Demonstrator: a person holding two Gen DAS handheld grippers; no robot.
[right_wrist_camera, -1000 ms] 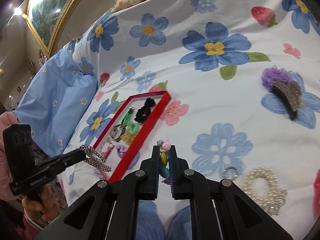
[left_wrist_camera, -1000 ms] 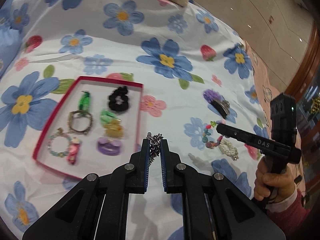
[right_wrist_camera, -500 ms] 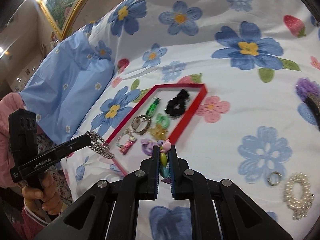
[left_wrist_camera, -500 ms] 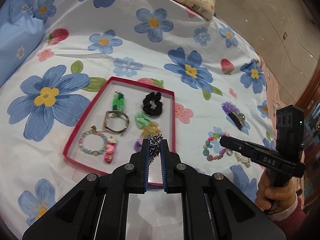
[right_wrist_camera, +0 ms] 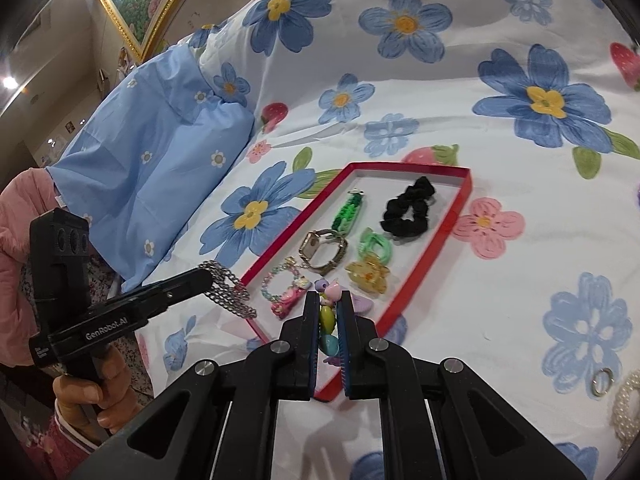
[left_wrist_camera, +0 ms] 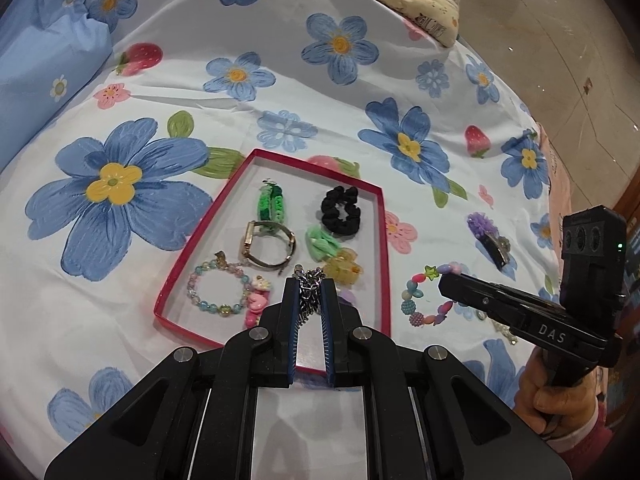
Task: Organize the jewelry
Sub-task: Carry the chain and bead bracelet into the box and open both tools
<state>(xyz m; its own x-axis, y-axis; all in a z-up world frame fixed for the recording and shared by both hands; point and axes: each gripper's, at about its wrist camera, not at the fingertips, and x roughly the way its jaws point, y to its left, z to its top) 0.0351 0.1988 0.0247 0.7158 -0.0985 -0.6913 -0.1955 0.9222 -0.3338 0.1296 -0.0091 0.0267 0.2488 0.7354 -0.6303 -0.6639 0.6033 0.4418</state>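
At the bottom centre of the left wrist view, the left hand-held gripper [left_wrist_camera: 310,294] was clamped on a silver chain [left_wrist_camera: 309,286], which bunched between the pads and poked out past the tips. In the right wrist view the same chain [right_wrist_camera: 228,294] hung from the tips at the lower left, its long axis slanting down toward the right, its loose end over the near left edge of the tray [right_wrist_camera: 424,276].

The right hand-held gripper [right_wrist_camera: 328,308], at the bottom centre of its own view, was closed on a bead bracelet [right_wrist_camera: 326,314]. In the left wrist view that bracelet [left_wrist_camera: 424,298] dangled as an open loop from the tips at the right, just right of the tray.

The red tray [left_wrist_camera: 386,248] lay on the bed [left_wrist_camera: 160,60], its long axis running from the near edge away toward the top of the frame. Nearest in it lay a pastel bracelet [left_wrist_camera: 218,292] with a pink charm [left_wrist_camera: 256,300], and a yellow claw clip [left_wrist_camera: 344,270]. Behind these sat a watch [left_wrist_camera: 268,246] and a green clip [left_wrist_camera: 322,242]. Farthest were a green braided band [left_wrist_camera: 270,202], pointing lengthwise up the tray, and a black scrunchie [left_wrist_camera: 341,211].

Right of the tray a purple hair clip [left_wrist_camera: 488,236] lay on the bed. At the lower right of the right wrist view lay a small ring [right_wrist_camera: 602,380] and a pearl bracelet [right_wrist_camera: 628,408].
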